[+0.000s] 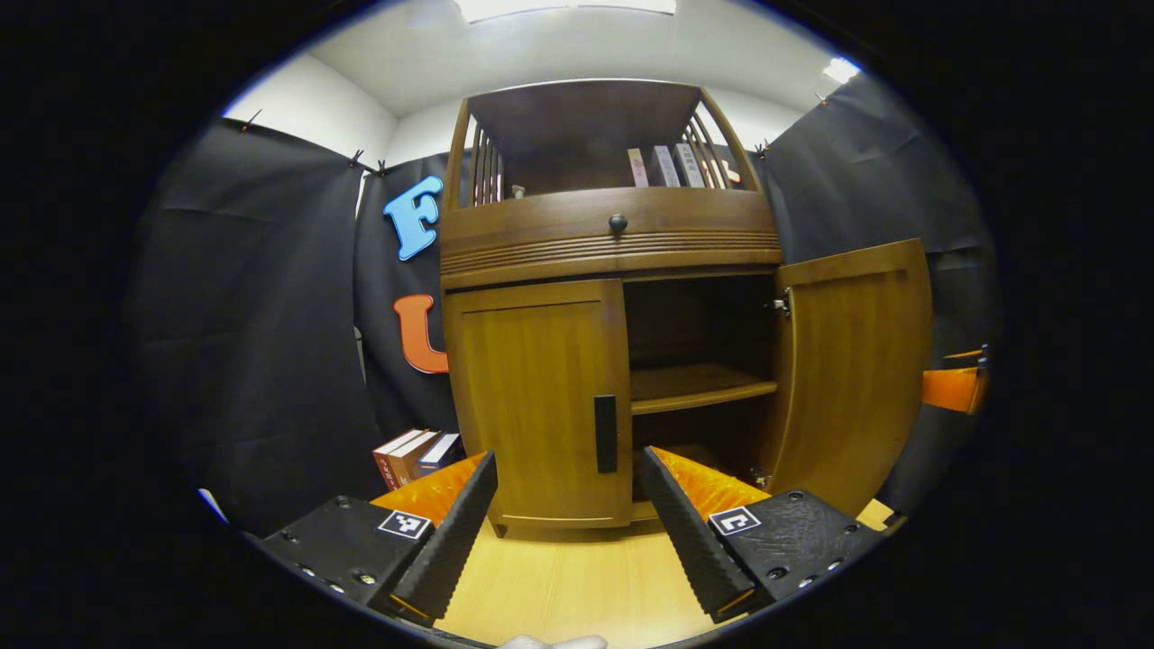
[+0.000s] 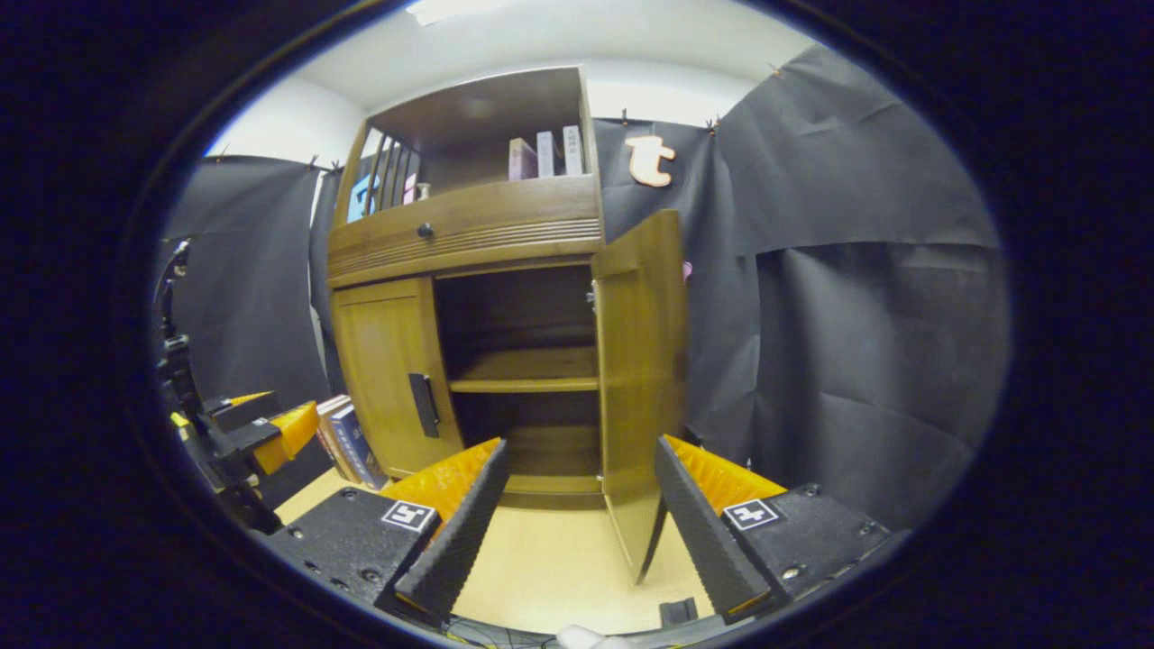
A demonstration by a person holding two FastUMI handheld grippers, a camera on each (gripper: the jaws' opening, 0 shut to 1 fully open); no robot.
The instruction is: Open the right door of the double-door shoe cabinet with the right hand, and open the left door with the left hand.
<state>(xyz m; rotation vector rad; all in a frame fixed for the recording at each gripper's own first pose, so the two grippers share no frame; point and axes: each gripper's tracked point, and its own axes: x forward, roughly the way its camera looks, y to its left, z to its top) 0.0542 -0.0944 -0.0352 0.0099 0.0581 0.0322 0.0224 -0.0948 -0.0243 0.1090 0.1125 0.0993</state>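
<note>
the right door [image 2: 642, 361] of the shoe cabinet [image 1: 613, 243] stands swung open and the left door [image 1: 541, 397] is shut, so next the left gripper [image 1: 568, 505], jaws spread and empty, likely must reach its dark handle [image 1: 606, 433].

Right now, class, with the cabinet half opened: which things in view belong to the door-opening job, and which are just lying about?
Part of the job:
- right door, already open
- left door, shut
- left door's handle
- left gripper, open
- right gripper, open

Just lying about:
- books on the floor
- books on the top shelf
- drawer knob
</note>
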